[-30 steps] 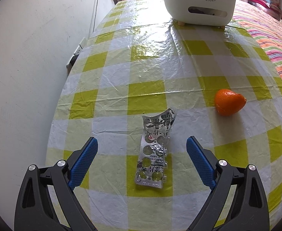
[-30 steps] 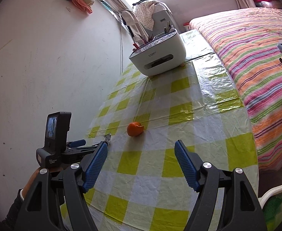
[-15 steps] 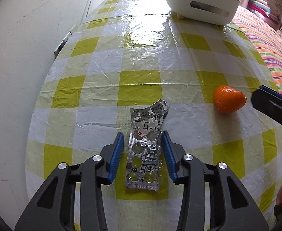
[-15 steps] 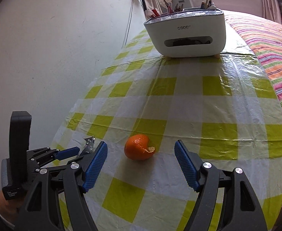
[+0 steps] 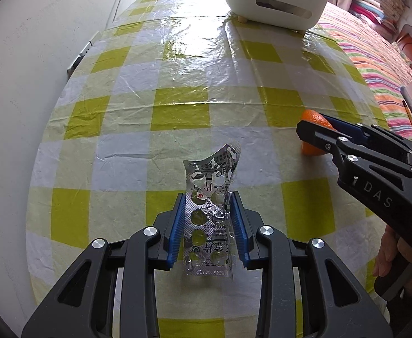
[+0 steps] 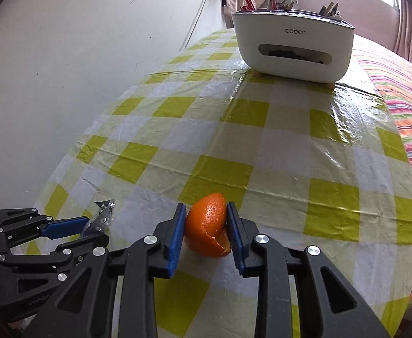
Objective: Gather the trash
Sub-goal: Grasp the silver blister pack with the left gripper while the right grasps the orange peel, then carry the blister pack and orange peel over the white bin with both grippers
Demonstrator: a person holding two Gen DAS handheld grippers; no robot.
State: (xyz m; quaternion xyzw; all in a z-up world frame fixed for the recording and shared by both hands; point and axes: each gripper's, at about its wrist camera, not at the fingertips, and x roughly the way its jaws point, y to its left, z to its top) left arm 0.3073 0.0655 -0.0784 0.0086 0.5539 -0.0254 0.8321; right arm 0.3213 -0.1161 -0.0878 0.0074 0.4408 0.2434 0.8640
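A crumpled silver pill blister pack (image 5: 210,197) sits between the blue pads of my left gripper (image 5: 208,201), which is shut on it just above the checked tablecloth. It also shows in the right wrist view (image 6: 102,218). An orange peel (image 6: 207,225) sits on the cloth between the pads of my right gripper (image 6: 204,214), which is shut on it. In the left wrist view the peel (image 5: 310,117) is partly hidden behind the right gripper's fingers (image 5: 344,132) at the right.
A white desk organizer (image 6: 291,45) with pens stands at the far end of the table (image 5: 192,64). A white wall runs along the left. A striped bed cover (image 6: 408,118) lies to the right of the table.
My left gripper closed on the blister pack. My right gripper moved down and forward to the orange peel and closed on it.
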